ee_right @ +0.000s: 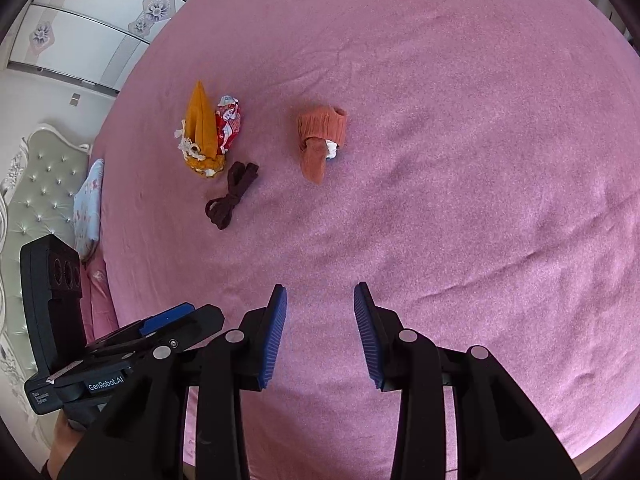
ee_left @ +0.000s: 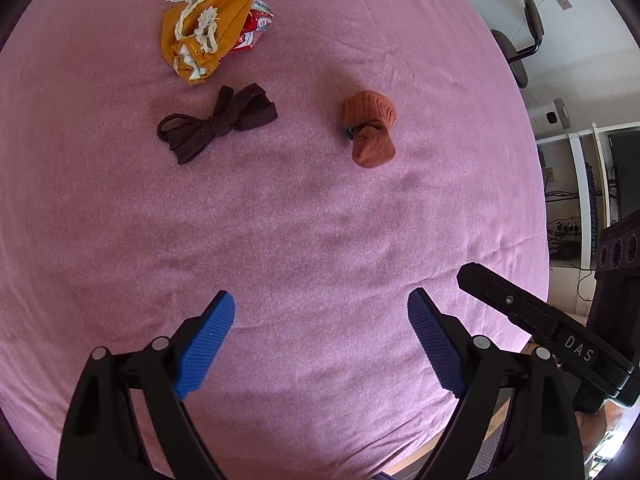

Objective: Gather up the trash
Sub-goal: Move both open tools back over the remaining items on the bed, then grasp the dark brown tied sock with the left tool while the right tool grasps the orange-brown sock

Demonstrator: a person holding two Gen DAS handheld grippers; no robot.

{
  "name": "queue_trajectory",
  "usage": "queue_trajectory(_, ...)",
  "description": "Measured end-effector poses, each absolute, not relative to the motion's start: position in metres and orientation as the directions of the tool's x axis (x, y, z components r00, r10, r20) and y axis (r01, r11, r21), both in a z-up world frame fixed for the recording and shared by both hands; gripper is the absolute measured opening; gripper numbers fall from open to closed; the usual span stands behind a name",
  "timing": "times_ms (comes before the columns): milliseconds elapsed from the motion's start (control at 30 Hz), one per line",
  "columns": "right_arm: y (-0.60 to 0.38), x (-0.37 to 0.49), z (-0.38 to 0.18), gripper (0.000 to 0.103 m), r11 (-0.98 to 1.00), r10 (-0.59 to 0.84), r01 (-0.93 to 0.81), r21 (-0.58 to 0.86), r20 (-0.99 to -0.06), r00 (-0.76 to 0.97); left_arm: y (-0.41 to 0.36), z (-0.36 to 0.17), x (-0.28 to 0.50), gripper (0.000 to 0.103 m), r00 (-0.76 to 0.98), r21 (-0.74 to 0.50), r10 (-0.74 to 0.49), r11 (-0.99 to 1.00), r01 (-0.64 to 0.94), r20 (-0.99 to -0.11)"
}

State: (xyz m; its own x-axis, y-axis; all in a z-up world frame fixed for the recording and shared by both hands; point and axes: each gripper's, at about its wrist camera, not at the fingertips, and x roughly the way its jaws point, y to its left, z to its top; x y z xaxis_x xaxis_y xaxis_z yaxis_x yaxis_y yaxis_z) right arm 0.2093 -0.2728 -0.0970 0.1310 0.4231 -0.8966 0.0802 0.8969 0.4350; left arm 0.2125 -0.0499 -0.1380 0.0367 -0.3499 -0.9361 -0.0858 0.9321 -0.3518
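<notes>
Pink bedspread (ee_left: 320,220) — one mustard pouch (ee_left: 208,28), one red wrapper (ee_left: 258,26), one dark bow (ee_left: 216,124), one rust sock (ee_left: 370,132); both grippers' fingers (ee_left: 208,340) spread, empty.

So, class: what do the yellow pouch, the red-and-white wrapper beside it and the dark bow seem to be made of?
Yellow pouch: matte woven cloth, with a cream twisted cord.
Red-and-white wrapper: probably plastic or foil film; it is crinkled and shiny.
Dark bow: soft ribbed fabric, likely knitted, with a dull finish.

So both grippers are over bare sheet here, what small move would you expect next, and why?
Probably a reach forward with the left gripper toward the red wrapper beside the orange pouch. It looks like the plainest piece of trash, it lies far ahead on the pink sheet, and both the left and the right gripper have empty, parted jaws.
</notes>
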Motion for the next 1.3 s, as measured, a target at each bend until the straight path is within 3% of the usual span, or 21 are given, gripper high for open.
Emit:
queue_trajectory(833, -0.253, 0.325, -0.175, 0.053, 0.905, 0.402, 0.117, 0.409, -0.912, 0.078, -0.012, -0.231, 0.333, 0.088, -0.028, -0.199, -0.202, 0.978, -0.067, -0.979)
queue_trajectory(1067, -0.241, 0.339, -0.190, 0.053, 0.913, 0.389, 0.107, 0.393, -0.920, 0.059, -0.008, -0.249, 0.341, 0.086, -0.030, -0.171, -0.175, 0.980, -0.104, -0.984)
queue_trajectory(1233, -0.234, 0.342, -0.192, 0.028, 0.921, 0.374, 0.088, 0.380, -0.924, 0.080, -0.006, -0.248, 0.342, 0.069, -0.015, -0.131, -0.134, 0.983, -0.132, -0.991)
queue_trajectory(1300, -0.234, 0.338, -0.191, 0.026, 0.918, 0.379, 0.087, 0.386, -0.921, 0.088, 0.004, -0.248, 0.333, 0.057, -0.006, -0.153, -0.156, 0.974, -0.165, -0.988)
